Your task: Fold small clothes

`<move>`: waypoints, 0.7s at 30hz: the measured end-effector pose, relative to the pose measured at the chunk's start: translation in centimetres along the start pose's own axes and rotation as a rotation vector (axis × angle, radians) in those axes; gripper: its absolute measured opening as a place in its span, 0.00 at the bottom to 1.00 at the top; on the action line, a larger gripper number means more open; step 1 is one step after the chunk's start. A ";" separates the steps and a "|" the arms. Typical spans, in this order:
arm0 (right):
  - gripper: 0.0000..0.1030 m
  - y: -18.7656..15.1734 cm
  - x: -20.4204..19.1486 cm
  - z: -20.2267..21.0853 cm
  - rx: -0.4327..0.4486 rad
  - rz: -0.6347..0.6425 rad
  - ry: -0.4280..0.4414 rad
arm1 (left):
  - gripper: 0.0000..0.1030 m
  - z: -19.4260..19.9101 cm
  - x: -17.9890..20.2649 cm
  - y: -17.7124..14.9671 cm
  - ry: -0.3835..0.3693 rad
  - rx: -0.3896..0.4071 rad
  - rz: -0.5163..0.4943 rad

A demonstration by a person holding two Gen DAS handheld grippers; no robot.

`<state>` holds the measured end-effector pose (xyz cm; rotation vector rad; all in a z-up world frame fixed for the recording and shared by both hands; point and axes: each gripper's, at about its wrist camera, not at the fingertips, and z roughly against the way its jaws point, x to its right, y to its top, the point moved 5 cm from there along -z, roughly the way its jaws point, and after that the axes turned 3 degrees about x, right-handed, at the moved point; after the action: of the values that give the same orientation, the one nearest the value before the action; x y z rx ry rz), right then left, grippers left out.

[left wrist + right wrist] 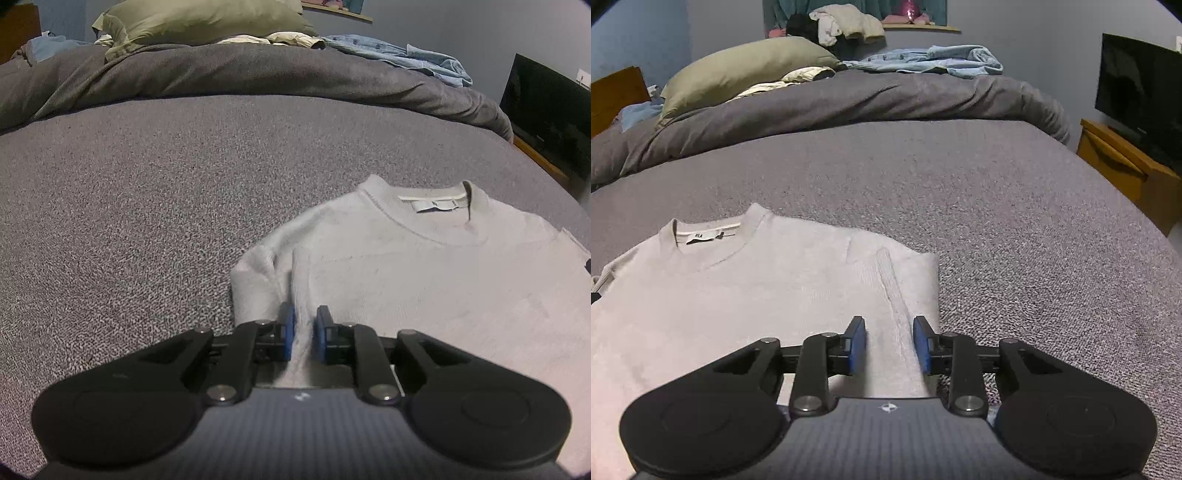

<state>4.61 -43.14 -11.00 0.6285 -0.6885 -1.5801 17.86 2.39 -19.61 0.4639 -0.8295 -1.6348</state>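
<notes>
A pale grey knit sweater [424, 280] lies flat on the grey bed cover, neck label up, both sleeves folded in. My left gripper [304, 334] is at its near left side, pads narrowly apart with a ridge of the sweater's fabric pinched between them. In the right wrist view the sweater [738, 295] fills the lower left. My right gripper [889, 341] is over its near right part, pads wider apart and straddling the folded sleeve edge, which runs between them; the pads do not press it.
A rumpled dark grey duvet [849, 107], an olive pillow [746, 70] and blue denim clothes [931, 59] lie at the far end of the bed. A black TV [1141, 96] stands on a wooden cabinet [1123, 166] to the right. Grey bed cover [997, 221] surrounds the sweater.
</notes>
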 end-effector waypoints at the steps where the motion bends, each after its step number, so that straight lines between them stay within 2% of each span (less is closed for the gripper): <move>1: 0.08 0.0 -0.1 0.0 0.000 0.010 0.004 | 0.05 0.4 0.1 0.1 0.011 0.034 -0.024; 3: 0.08 0.3 -0.3 0.4 0.032 0.035 -0.002 | 0.02 1.5 0.5 0.2 0.050 0.111 -0.086; 5: 0.08 0.8 -0.3 1.1 0.089 0.041 -0.024 | 0.02 1.7 0.5 0.5 0.055 0.140 -0.091; 8: 0.07 1.0 -0.1 1.2 0.113 0.040 -0.072 | 0.02 1.3 0.2 0.4 0.090 0.123 -0.102; 9: 0.07 0.8 0.1 0.9 0.092 0.033 -0.082 | 0.03 0.9 0.2 0.2 0.101 0.101 -0.103; 10: 0.08 0.5 0.3 0.3 0.055 0.023 -0.090 | 0.08 0.6 0.1 0.0 0.117 0.083 -0.105; 11: 0.14 0.1 0.6 -0.4 0.005 0.011 -0.099 | 0.09 0.4 0.2 -0.2 0.129 0.079 -0.109; 12: 0.27 -0.2 0.8 -0.8 -0.029 0.005 -0.108 | 0.10 0.5 0.4 -0.4 0.135 0.081 -0.118; 13: 0.31 -0.3 0.9 -0.8 -0.032 0.006 -0.116 | 0.13 0.7 0.6 -0.6 0.142 0.086 -0.133; 14: 0.41 -0.3 0.9 -0.6 -0.026 0.012 -0.126 | 0.16 0.8 0.9 -0.7 0.150 0.087 -0.151; 15: 0.50 -0.2 0.9 -0.3 -0.018 0.013 -0.130 | 0.25 1.0 1.2 -0.8 0.160 0.083 -0.168; 16: 0.54 -0.1 0.9 0.4 -0.004 0.003 -0.132 | 0.37 1.3 1.4 -0.9 0.170 0.082 -0.179; 17: 0.61 -0.1 1.0 1.0 0.006 -0.014 -0.135 | 0.42 1.7 1.5 -1.0 0.179 0.086 -0.180; 19: 0.62 -0.5 1.2 2.8 0.020 -0.083 -0.141 | 0.54 2.7 1.8 -0.8 0.179 0.105 -0.164; 21: 0.67 -0.8 1.5 4.5 0.018 -0.161 -0.134 | 0.58 3.9 2.2 -0.7 0.168 0.120 -0.145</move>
<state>0.61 -44.17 -8.63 0.6077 -0.7679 -1.7788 14.17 1.38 -17.22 0.7503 -0.7848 -1.6579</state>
